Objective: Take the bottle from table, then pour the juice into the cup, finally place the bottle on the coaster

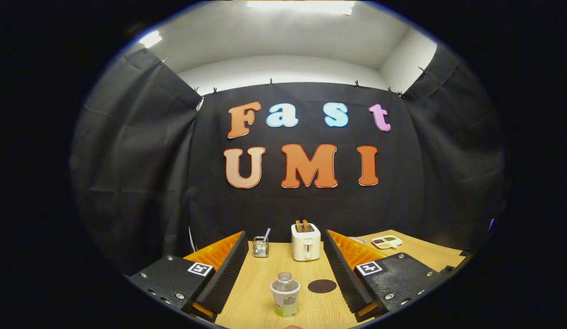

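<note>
Item 1, bottle (285, 294): small clear plastic bottle with a cap and a pale label, standing upright on the table (256, 292). It sits in the gap between the 2 fingers of the tongs (283, 267), nearer their base than their tips, and touches neither. Contents cannot be judged at this size.

Item 2, coaster (322, 286): dark round disc lying flat on the table, just beside the bottle and slightly beyond it, close to the inner face of 1 finger. Nothing rests on it.

Item 3, cup: none can be made out with certainty. A small wire-framed holder (260, 246) with a utensil standing in it sits beyond the finger tips and may be a different thing.

Item 4, tongs: spread wide, holding nothing, both fingers clear of the bottle.

Item 5, surroundings: white toaster (305, 242) with 2 slices in its slots, at the far edge of the table, beyond the bottle; a divided dish (387, 241) of small foods well off to the side.

Status: by the look of things, 0 of 3 steps done. Grasp, pour and placement on the coaster all remain.
</note>
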Motion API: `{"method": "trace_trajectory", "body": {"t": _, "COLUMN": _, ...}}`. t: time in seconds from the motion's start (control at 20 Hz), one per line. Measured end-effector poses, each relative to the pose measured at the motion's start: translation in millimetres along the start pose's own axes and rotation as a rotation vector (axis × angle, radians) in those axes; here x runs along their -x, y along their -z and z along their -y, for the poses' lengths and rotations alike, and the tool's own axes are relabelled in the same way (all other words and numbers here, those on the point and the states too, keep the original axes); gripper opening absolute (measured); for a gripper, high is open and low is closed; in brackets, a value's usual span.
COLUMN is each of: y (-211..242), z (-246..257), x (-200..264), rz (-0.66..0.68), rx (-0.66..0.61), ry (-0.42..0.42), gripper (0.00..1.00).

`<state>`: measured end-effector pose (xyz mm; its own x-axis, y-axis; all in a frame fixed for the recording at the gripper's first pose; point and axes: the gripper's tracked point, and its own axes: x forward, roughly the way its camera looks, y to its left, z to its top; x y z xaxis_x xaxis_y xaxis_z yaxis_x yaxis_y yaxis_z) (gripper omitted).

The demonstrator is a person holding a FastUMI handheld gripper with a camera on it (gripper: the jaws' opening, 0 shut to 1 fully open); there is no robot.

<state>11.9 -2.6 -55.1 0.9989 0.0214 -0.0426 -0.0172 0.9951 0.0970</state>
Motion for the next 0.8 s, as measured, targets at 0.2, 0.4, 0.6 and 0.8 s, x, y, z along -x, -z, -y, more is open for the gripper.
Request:
{"method": "trace_trajectory", "body": {"t": 0.2, "y": 36.4, "z": 3.4, "x": -5.0, "rz": -0.008, "rx": -0.040, "ry": 0.007, "gripper": 0.98}}
{"method": "trace_trajectory", "body": {"t": 0.4, "y": 72.9, "z": 12.1, "x": -12.6, "rz": -0.027, "rx": -0.061, "ry": 0.032, "gripper": 0.98}}
{"method": "trace_trajectory", "body": {"t": 0.6, "y": 116.2, "z": 12.3, "x": -21.6, "rz": -0.097, "rx": -0.046, "ry": 0.040, "gripper": 0.98}}
{"method": "trace_trajectory", "body": {"t": 0.8, "y": 157.8, "z": 2.8, "x": -30.3, "rz": -0.182, "rx": -0.018, "ry": 0.023, "gripper": 0.98}}
